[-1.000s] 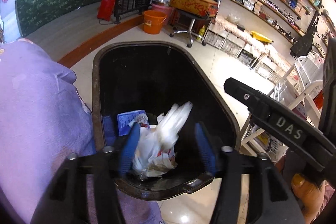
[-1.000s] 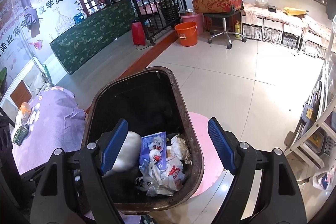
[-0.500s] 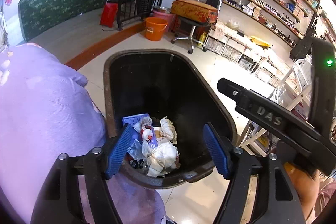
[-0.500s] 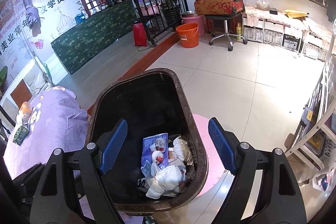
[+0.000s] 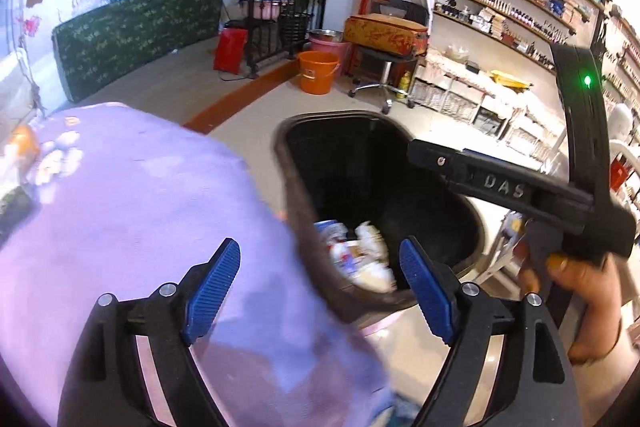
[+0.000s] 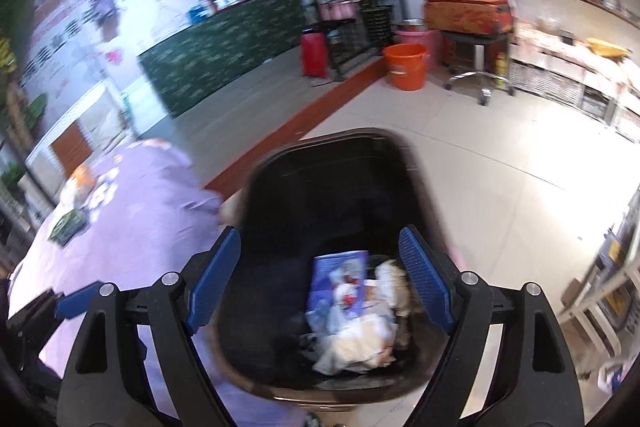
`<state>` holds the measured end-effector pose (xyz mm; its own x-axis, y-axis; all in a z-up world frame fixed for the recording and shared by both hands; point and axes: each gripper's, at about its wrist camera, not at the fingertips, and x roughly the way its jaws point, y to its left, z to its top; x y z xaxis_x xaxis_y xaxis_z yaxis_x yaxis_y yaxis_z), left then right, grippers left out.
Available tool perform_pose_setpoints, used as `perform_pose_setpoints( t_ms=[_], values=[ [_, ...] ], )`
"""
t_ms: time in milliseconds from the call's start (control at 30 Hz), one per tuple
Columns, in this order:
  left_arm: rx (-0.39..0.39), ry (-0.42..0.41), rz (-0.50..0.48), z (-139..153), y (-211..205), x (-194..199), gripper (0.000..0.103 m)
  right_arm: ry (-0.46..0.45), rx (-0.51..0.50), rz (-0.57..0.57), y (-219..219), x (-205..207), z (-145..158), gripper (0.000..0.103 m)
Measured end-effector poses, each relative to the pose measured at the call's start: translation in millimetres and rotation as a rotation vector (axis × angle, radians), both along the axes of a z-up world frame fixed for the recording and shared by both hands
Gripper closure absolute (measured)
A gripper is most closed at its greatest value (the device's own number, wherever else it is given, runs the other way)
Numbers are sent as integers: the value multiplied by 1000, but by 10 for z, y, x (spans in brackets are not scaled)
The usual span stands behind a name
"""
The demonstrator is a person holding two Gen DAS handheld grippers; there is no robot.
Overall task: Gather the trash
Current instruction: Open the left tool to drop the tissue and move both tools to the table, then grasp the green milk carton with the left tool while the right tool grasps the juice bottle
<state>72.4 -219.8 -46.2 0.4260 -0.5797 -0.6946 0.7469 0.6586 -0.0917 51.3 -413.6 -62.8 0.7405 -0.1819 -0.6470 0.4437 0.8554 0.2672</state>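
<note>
1. Table (image 5: 132, 187), purple cloth: the left view has swung off the bin since a second ago, and the cloth now fills most of that view. Judged: the left arm is heading back for more litter.
2. Bin (image 5: 296, 195), black, on the floor just beside the table: a second ago a white plastic wad hung between the left tongs over its mouth; now the wad lies inside. That piece counts as collected.
3. Trash (image 6: 352, 311): blue leaflet, crumpled white bags and paper heaped at the bottom of the bin.
4. Left tongs (image 5: 320, 291): released, spread wide, nothing between them, straddling the bin's near rim.
5. Right tongs (image 6: 320, 279): also released and empty, hovering above the bin mouth; the camera has shifted slightly.
6. Hard to read: both views are smeared by motion. Small items at the far end of the table (image 6: 76, 203), orange and green, are too blurred to name. The bin's base is cut off by the tongs.
</note>
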Motion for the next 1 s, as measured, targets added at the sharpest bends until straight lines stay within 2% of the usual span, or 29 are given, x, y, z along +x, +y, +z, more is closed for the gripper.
perform_pose_setpoints(
  t_ms=[233, 300, 433, 567, 733, 833, 933, 1000],
  values=[
    [13, 29, 127, 24, 750, 536, 23, 18, 43, 242, 572, 530, 33, 22],
    [45, -11, 190, 43, 1006, 732, 23, 30, 64, 302, 719, 691, 29, 22],
    [123, -104, 254, 116, 1460, 1179, 23, 54, 72, 396, 1034, 991, 60, 22],
    [230, -156, 276, 147, 1753, 1626, 23, 85, 51, 469, 1337, 1232, 59, 16],
    [348, -154, 218, 130, 1959, 2187, 23, 117, 5, 515, 1558, 1439, 86, 16],
    [408, -133, 164, 56, 1957, 2493, 23, 134, 19, 528, 1628, 1562, 80, 16],
    [488, -131, 108, -118, 1981, 2628, 23, 153, 38, 531, 1674, 1654, 44, 16],
    [509, -83, 77, -230, 1960, 2683, 25, 165, 36, 538, 1725, 1694, 25, 16]
  ],
)
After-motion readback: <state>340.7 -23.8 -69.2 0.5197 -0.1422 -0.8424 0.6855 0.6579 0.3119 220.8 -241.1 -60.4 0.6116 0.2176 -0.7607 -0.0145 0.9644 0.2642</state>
